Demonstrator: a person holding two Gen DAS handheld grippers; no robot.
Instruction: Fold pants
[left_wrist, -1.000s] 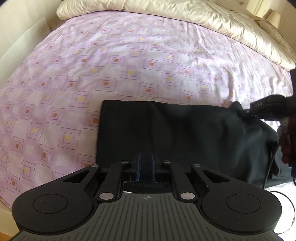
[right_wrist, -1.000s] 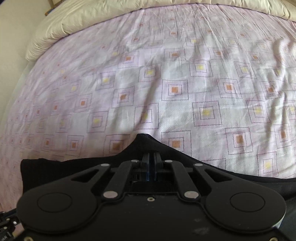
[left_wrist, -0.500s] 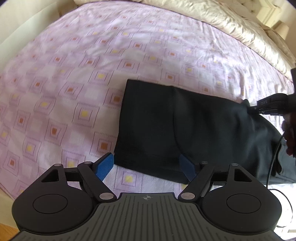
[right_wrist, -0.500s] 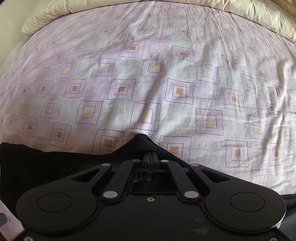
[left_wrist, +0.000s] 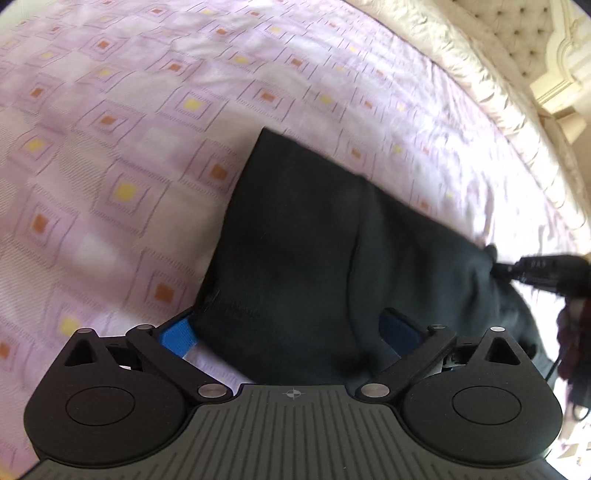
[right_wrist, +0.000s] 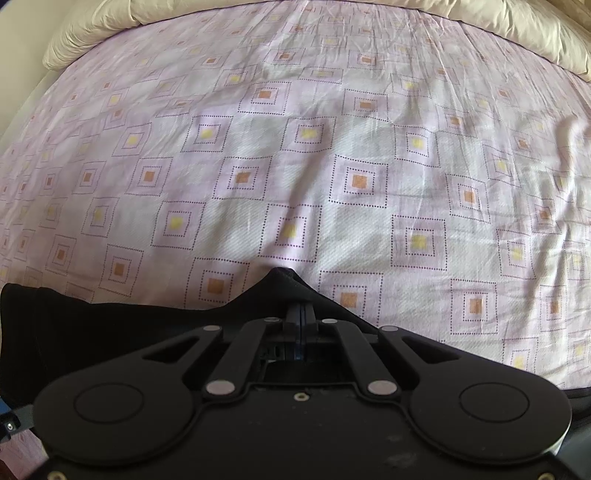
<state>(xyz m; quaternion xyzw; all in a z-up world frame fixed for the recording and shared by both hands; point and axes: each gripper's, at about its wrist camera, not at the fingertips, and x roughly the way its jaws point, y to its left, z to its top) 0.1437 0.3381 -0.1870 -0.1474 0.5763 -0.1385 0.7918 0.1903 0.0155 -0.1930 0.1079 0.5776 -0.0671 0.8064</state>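
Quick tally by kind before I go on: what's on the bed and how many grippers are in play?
Black pants: 1
Patterned bed sheet: 1
Cream duvet: 1
Grippers: 2, left gripper open, right gripper shut on the pants
Total: 5

Open sheet (right_wrist: 332, 166) beyond the pants (left_wrist: 295, 258) on the far and left sides, flat, passable. Duvet (left_wrist: 480, 74) ridge bounds it further out. Right gripper (left_wrist: 498, 271) blocks the pants' right end, clamped on fabric.
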